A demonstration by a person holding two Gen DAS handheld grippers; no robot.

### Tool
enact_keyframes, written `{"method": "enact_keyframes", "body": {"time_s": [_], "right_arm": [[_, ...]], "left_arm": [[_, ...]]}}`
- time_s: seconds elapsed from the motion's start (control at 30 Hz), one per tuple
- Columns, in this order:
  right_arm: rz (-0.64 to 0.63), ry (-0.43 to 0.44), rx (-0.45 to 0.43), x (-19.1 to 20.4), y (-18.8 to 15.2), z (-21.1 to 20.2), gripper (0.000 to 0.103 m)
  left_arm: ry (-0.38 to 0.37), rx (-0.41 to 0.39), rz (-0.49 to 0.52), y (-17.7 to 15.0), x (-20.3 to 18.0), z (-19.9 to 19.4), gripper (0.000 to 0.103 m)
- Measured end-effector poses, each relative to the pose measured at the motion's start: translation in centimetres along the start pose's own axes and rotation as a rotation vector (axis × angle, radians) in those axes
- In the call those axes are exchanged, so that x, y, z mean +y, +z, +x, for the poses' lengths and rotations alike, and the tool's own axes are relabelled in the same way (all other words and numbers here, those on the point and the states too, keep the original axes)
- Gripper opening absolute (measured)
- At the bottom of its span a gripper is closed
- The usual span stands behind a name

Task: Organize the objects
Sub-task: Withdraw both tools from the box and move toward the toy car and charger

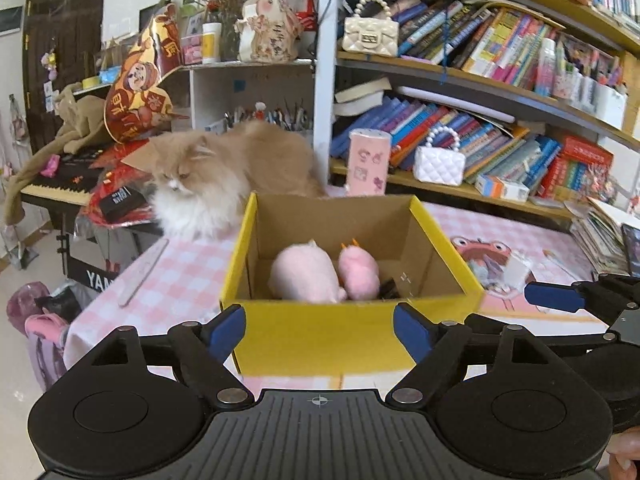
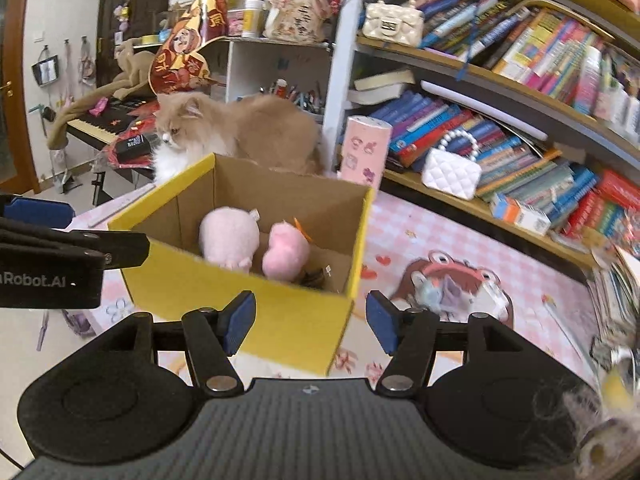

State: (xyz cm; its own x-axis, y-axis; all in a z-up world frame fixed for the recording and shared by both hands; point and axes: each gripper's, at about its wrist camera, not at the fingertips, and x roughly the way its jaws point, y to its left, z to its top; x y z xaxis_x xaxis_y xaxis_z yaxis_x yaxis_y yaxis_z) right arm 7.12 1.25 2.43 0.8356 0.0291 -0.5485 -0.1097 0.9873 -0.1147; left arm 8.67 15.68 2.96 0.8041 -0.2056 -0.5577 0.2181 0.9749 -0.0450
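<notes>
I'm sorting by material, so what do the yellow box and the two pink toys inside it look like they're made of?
The yellow box looks like cardboard: plain brown inside, matte yellow outside, folded edges. The two pink toys look like soft plush fabric, fuzzy and rounded; their stuffing cannot be seen.

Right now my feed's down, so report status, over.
Left gripper, right gripper: open, empty. Two pink plush toys in yellow box. Cat behind box.

Dark item half hidden behind pink plush, furry object blurred at frame corner
</notes>
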Motion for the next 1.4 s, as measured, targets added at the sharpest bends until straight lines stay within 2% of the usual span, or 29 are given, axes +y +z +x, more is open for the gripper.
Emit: {"method": "enact_keyframes", "body": {"time_s": [0.43,0.83,1.13,1.4], "right_arm": [[0.159,-0.102,0.095,-1.8,-5.8,-3.7,0.059],[0.27,-0.232,0.164,-7.1,-10.0,-6.2,0.059],[0.33,-0.282,0.196,-12.0,-11.7,-5.9,0.06],[0.347,-0.263,0.213,-16.4,-11.9,-3.8,0.06]], "left_arm": [[-0.058,0.097,0.071,-4.0,-2.7,-1.1,0.085],[-0.175,0.143,0.155,-4.9,-9.1,-0.1,0.085],[-0.224,0.166,0.206,-4.5,-14.6,1.8,0.085],[-0.216,0.188,0.224,-3.6,-19.1,4.5,0.085]]}}
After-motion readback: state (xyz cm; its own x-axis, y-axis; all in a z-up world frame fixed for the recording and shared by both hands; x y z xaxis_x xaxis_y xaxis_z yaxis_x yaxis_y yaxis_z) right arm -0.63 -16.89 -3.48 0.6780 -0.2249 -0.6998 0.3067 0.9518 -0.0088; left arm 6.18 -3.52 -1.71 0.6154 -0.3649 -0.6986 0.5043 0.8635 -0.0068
